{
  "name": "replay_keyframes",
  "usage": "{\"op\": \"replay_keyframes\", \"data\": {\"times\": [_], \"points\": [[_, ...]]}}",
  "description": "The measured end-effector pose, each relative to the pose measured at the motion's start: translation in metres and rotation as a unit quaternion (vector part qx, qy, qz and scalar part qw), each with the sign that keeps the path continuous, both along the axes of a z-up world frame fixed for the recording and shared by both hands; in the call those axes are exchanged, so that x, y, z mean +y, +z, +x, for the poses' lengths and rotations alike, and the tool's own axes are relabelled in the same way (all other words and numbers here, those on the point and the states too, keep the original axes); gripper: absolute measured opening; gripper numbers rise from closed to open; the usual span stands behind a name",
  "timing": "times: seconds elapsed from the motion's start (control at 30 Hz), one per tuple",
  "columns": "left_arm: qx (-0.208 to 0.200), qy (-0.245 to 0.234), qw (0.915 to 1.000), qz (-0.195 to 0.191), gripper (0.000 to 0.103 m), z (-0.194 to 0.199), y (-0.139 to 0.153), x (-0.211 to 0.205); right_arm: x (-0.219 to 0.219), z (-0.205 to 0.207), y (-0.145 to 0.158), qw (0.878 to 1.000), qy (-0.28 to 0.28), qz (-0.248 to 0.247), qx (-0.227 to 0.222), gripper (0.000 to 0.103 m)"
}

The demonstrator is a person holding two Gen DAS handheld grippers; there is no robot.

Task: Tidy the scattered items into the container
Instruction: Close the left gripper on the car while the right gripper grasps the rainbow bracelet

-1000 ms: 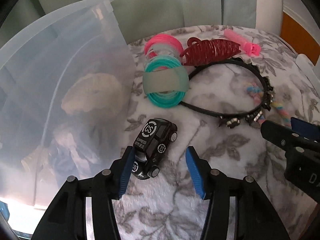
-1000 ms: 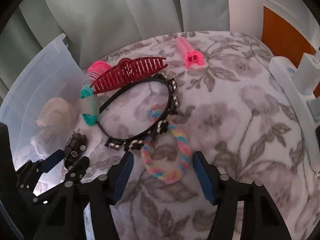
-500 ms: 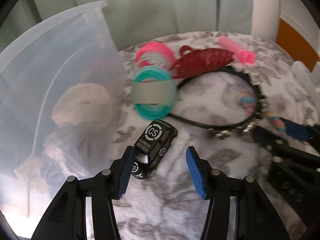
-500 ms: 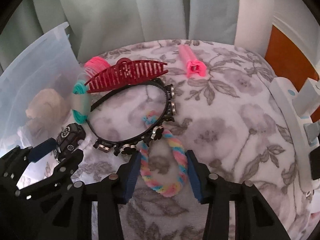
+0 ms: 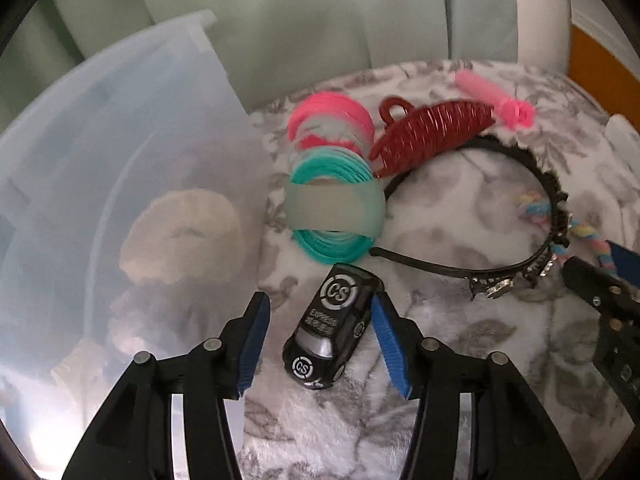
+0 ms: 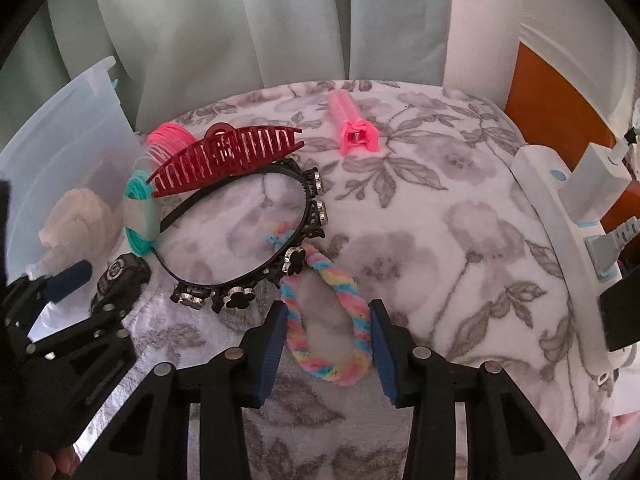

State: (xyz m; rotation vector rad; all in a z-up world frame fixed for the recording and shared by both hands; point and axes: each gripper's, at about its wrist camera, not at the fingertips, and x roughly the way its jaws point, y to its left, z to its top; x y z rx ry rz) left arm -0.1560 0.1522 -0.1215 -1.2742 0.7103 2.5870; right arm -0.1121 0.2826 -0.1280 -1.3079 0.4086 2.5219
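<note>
We find the toy car [image 5: 333, 330] on the floral blanket [image 5: 460, 368] just beside the clear container [image 5: 120, 200], its long axis diagonal, the windscreen end nearest the camera. The left gripper [image 5: 320, 344] points steeply down; its jaws, just widened, straddle the car, the right pad at its side. The right gripper [image 6: 328, 350], likewise pitched down, has closed onto the pastel braided loop [image 6: 326, 320], both pads touching

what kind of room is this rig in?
Probably a bedroom or other home room: a plush floral blanket as the work surface, pale curtains behind it, and hair accessories such as a red hair claw scattered about.
</note>
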Motion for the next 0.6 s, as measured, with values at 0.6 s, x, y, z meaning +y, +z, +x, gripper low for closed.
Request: {"op": "replay_keyframes", "data": {"times": [0.6], "points": [[-0.053, 0.016, 0.9959, 0.071, 0.040, -0.009, -0.004, -0.010, 0.006, 0.002, 0.001, 1.000, -0.002, -0.003, 0.009, 0.042]]}}
